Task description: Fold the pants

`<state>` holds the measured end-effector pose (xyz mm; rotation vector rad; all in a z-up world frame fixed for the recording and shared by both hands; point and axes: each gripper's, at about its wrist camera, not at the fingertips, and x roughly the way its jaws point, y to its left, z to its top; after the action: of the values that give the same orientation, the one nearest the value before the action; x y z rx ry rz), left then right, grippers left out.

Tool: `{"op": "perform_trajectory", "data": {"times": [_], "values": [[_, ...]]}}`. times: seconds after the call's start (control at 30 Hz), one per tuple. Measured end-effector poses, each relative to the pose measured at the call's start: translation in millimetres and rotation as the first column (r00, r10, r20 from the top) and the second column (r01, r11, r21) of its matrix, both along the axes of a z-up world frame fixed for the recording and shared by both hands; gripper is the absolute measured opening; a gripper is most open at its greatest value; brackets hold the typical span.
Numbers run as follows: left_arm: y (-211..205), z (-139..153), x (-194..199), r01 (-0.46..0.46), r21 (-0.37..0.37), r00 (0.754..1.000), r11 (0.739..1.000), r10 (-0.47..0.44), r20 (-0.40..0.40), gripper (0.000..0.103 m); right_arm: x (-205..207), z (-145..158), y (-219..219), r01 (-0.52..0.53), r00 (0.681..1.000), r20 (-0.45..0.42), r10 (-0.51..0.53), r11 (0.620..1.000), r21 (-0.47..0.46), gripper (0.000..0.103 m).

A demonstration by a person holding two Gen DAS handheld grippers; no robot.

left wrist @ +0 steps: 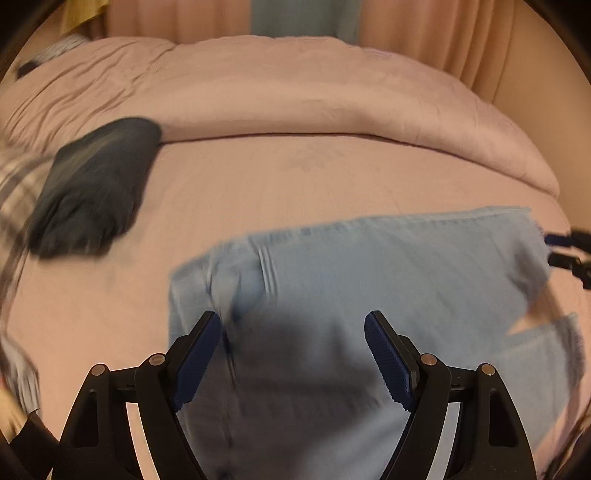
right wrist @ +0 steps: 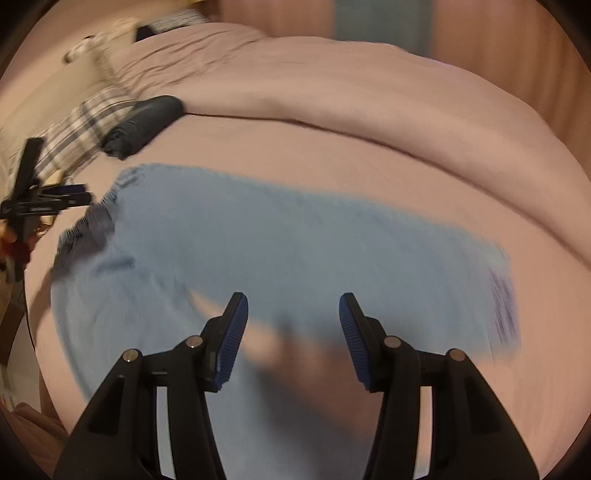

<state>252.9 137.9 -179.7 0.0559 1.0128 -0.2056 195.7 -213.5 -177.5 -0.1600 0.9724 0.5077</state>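
**Bed surface with light-blue pants spread flat; both tongs open and empty**

Pink bedding (left wrist: 258, 192) fills the left wrist view, with a thick folded-back duvet (left wrist: 295, 92) running across the far side and peach curtains (left wrist: 461, 33) behind it. No brand, label or writing can be read anywhere; motion blur smears most detail. Light-blue pants (left wrist: 369, 266) lie flat on the sheet, directly under and ahead of the left gripper (left wrist: 291, 354), whose blue-padded jaws stand wide apart with nothing between them, above the shadowed cloth. One edge of the pants runs out toward the right gripper (left wrist: 565, 251), seen small at the frame's right edge, close beside that edge. A dark folded garment (left wrist: 96, 188) sits to the far left, against the duvet fold and well apart from the pants. Bare sheet lies between the two and along the duvet.

From the right wrist view, the pants (right wrist: 295, 240) stretch across the sheet (right wrist: 369, 147) from left to right, a frayed hem (right wrist: 502, 306) at the right end. The right gripper (right wrist: 293, 339) hovers over the near edge, jaws wide open, gripping nothing. The left gripper (right wrist: 74, 195) appears at the far left, next to the pants' left end; its opening cannot be judged here. The dark folded garment (right wrist: 144, 125) rests beside a plaid cloth (right wrist: 81, 125). Open sheet remains beyond the pants up to the duvet (right wrist: 369, 85).
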Motion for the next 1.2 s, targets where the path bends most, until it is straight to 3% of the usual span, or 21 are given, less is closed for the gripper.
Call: {"op": "perform_trajectory", "data": {"times": [0.2, 0.3, 0.43, 0.57, 0.63, 0.73, 0.8, 0.83, 0.87, 0.9, 0.97, 1.07, 1.17, 1.2], "values": [[-1.4, -17.3, 54.0, 0.113, 0.059, 0.993, 0.992, -0.111, -0.051, 0.08, 91.4, -36.4, 54.9, -0.156, 0.987, -0.069, 0.147, 0.977, -0.146, 0.051], [-3.1, -25.1, 68.5, 0.169, 0.11, 0.984, 0.98, -0.162, -0.072, 0.08, 119.5, -43.7, 75.0, -0.179, 0.982, -0.093, 0.166, 0.971, -0.157, 0.051], [-1.8, -36.4, 84.3, 0.241, 0.062, 0.963, 0.968, -0.231, -0.141, 0.08, 145.9, -61.4, 89.6, -0.218, 0.97, -0.151, 0.191, 0.957, -0.189, 0.051], [-3.3, -59.6, 92.5, 0.286, 0.111, 0.938, 0.952, -0.255, -0.234, 0.08, 155.2, -79.8, 91.0, -0.272, 0.947, -0.232, 0.224, 0.94, -0.204, 0.051], [-4.1, -62.9, 92.0, 0.288, 0.113, 0.938, 0.951, -0.256, -0.233, 0.079, 154.2, -81.2, 88.6, -0.286, 0.941, -0.237, 0.24, 0.941, -0.182, 0.052], [-5.2, -62.7, 86.4, 0.304, 0.102, 0.934, 0.947, -0.276, -0.225, 0.068, 152.2, -81.2, 87.0, -0.279, 0.94, -0.253, 0.23, 0.943, -0.181, 0.05], [-7.9, -59.4, 82.7, 0.306, 0.125, 0.938, 0.944, -0.277, -0.208, 0.055, 146.0, -79.1, 93.7, -0.3, 0.937, -0.247, 0.248, 0.932, -0.205, 0.035], [-8.2, -56.6, 79.7, 0.303, 0.138, 0.942, 0.943, -0.274, -0.193, 0.044, 140.8, -77.1, 96.2, -0.315, 0.935, -0.237, 0.262, 0.923, -0.221, 0.027], [-6.0, -53.2, 76.2, 0.292, 0.161, 0.949, 0.943, -0.264, -0.174, 0.036, 132.3, -74.8, 101.6, -0.335, 0.934, -0.218, 0.284, 0.909, -0.249, 0.013], [-3.7, -49.4, 72.9, 0.282, 0.154, 0.953, 0.947, -0.258, -0.161, 0.034, 123.8, -74.0, 107.7, -0.354, 0.932, -0.192, 0.308, 0.886, -0.298, 0.009], [5.3, -38.4, 65.0, 0.248, 0.123, 0.966, 0.961, -0.236, -0.109, 0.032, 117.0, -69.5, 112.8, -0.356, 0.934, -0.164, 0.318, 0.871, -0.339, 0.007], [14.9, -33.9, 62.2, 0.182, 0.072, 0.982, 0.981, -0.178, -0.06, 0.032, 118.4, -52.4, 108.7, -0.305, 0.952, -0.109, 0.285, 0.897, -0.318, 0.006], [3.8, -60.4, 71.3, 0.147, 0.131, 0.981, 0.98, -0.127, -0.143, 0.039, 126.0, -77.7, 110.0, -0.273, 0.958, -0.186, 0.22, 0.899, -0.343, 0.01], [1.7, -60.8, 70.8, 0.142, 0.148, 0.983, 0.979, -0.122, -0.135, 0.039, 122.1, -83.3, 112.3, -0.262, 0.961, -0.183, 0.208, 0.898, -0.354, 0.013]]}}
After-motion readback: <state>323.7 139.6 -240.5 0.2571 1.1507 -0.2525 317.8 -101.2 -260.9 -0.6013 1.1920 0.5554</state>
